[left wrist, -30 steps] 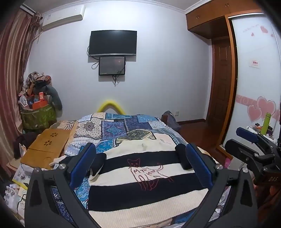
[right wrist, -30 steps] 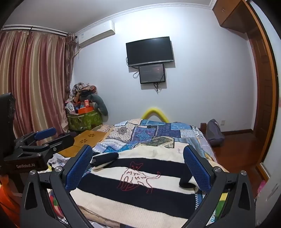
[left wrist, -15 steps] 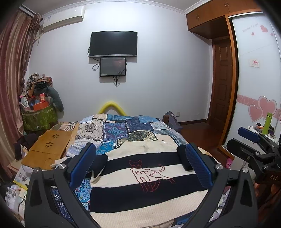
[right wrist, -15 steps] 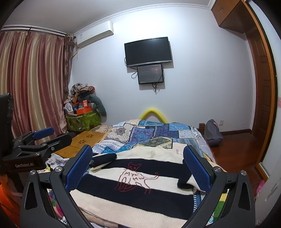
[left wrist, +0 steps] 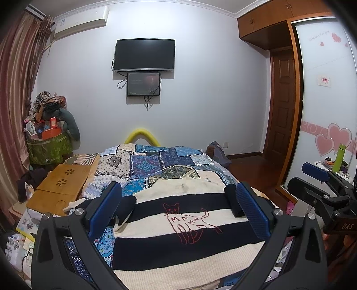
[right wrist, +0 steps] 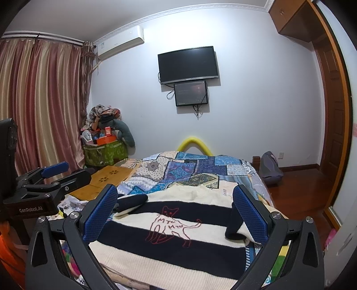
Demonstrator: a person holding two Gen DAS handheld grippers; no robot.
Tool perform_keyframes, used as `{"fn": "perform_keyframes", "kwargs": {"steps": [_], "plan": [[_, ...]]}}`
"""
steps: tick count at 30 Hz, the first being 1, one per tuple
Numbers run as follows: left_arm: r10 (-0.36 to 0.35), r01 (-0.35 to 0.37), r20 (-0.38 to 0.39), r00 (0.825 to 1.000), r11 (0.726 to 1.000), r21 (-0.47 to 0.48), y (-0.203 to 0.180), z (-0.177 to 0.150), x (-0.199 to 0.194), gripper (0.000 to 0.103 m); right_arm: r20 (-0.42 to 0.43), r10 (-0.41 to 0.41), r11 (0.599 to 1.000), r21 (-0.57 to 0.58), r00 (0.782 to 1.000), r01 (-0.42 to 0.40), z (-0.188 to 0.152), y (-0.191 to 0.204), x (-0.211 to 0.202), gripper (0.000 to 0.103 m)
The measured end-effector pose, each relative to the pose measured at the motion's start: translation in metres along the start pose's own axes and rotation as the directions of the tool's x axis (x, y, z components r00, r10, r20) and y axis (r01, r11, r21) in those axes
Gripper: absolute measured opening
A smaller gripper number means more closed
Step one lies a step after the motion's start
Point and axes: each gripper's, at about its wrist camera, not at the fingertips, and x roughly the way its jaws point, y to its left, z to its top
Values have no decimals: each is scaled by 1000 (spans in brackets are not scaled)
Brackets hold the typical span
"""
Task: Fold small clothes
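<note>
Sweater: a small knitted sweater (left wrist: 183, 225) with broad cream and navy bands lies spread flat, front side up, on the near end of the bed. A cat outlined in red thread, with letters on its body, sits on the chest.
Sleeves: both are navy. One (left wrist: 125, 206) lies out past the garment's left edge; the other (left wrist: 232, 201) rests along the right edge, close to the right-hand pad in the left wrist view.
Left tongs: the left tongs (left wrist: 178, 216) hang above the sweater with the two blue-padded fingers spread wide apart, nothing between them. They also appear from the side at the left edge of the right wrist view.
Right tongs: the right tongs (right wrist: 176, 216) are likewise held above the sweater, fingers wide apart and holding nothing. They also show at the right edge of the left wrist view.
Bed: covered by a blue patchwork quilt (left wrist: 156, 162), which the sweater lies on.
Beside the bed: a wooden lap tray (left wrist: 60, 185) to the left, with a green bag (left wrist: 50, 147) heaped with items beyond it.
Far wall: a dark television (left wrist: 144, 54) with a smaller screen (left wrist: 143, 84) just beneath it, and an air conditioner (left wrist: 80, 21) high to the left.
Right side: a wooden door (left wrist: 282, 104) and a wardrobe panel with pink hearts (left wrist: 333, 138).
</note>
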Motion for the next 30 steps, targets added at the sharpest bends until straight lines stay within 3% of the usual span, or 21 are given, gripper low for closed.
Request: {"fn": "perform_keyframes", "kwargs": {"steps": [30], "plan": [[-6,6,13,1000,1000,4,-2,-1,-2,103,-3,-2,1000,0,1000,2,0,0,1,103]]}}
